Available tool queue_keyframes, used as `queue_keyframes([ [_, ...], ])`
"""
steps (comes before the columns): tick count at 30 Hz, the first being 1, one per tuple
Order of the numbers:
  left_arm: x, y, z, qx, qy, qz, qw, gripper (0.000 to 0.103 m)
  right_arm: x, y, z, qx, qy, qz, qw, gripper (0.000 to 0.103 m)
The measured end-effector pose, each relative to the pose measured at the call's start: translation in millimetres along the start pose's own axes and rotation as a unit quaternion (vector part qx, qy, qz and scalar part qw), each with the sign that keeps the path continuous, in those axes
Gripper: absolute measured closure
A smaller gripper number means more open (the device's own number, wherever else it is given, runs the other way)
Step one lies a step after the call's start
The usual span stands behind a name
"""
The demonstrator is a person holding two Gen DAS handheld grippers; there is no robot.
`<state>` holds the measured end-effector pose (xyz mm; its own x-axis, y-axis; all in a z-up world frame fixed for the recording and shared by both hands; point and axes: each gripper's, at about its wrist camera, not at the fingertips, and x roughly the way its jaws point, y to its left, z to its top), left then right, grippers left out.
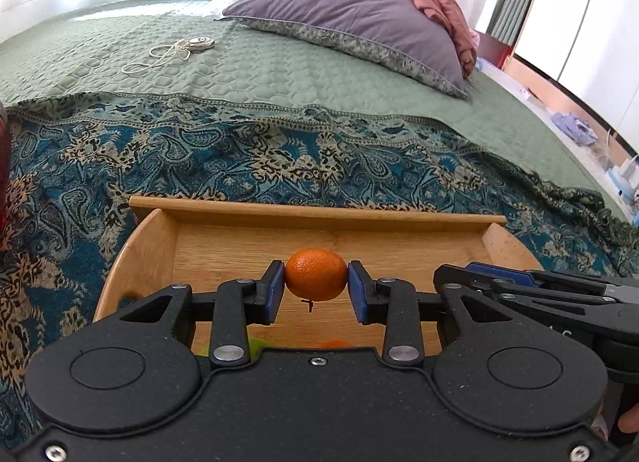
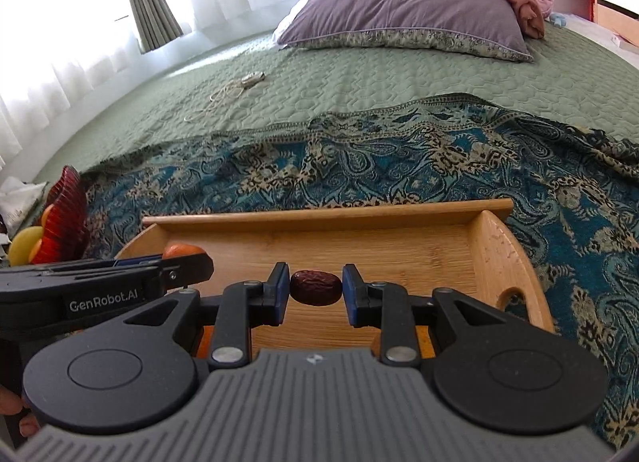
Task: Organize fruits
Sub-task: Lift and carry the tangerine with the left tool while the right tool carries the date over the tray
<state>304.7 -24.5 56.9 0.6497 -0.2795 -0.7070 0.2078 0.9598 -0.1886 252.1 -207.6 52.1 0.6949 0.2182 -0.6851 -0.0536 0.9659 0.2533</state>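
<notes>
- The patterned blue throw (image 1: 279,150) lay spread under everything, running on well past both sets of fingers.
- The wooden tray (image 2: 495,246) sat below both grippers; its far wall was just ahead of the fingertips, with bare floor between.
- The left gripper (image 1: 315,282) had its pads clamped on the orange (image 1: 315,274), held above the tray floor.
- The right gripper (image 2: 315,288) pinched a dark date (image 2: 315,287) end to end, the tray's handle wall off to its right.

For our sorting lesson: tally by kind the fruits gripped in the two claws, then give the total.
Mandarin orange, in the left claw: 1
Dried red date, in the right claw: 1
Total: 2
Both hang over the wooden tray. Other fruit is only partly visible and is not counted.
</notes>
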Motion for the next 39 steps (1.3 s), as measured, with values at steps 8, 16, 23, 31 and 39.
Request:
queue_keyframes([
  [8, 9, -2, 1, 0.002, 0.009, -0.003, 0.9999, 0.070, 10, 5, -2, -0.021, 0.008, -0.011, 1.000, 0.070],
  [16, 16, -5, -3, 0.013, 0.016, 0.000, 0.9998, 0.070, 14, 15, -6, -0.056, 0.014, -0.021, 0.998, 0.070],
  [23, 18, -5, -6, 0.019, 0.018, 0.005, 0.9996, 0.070, 18, 16, -10, -0.062, 0.019, -0.025, 0.998, 0.069],
  [31, 19, -7, -10, 0.029, 0.018, 0.013, 0.9993, 0.070, 20, 15, -14, -0.063, 0.023, -0.029, 0.997, 0.069],
  [39, 15, -9, -10, 0.032, 0.010, 0.015, 0.9993, 0.070, 19, 16, -15, -0.064, 0.020, -0.030, 0.997, 0.056],
])
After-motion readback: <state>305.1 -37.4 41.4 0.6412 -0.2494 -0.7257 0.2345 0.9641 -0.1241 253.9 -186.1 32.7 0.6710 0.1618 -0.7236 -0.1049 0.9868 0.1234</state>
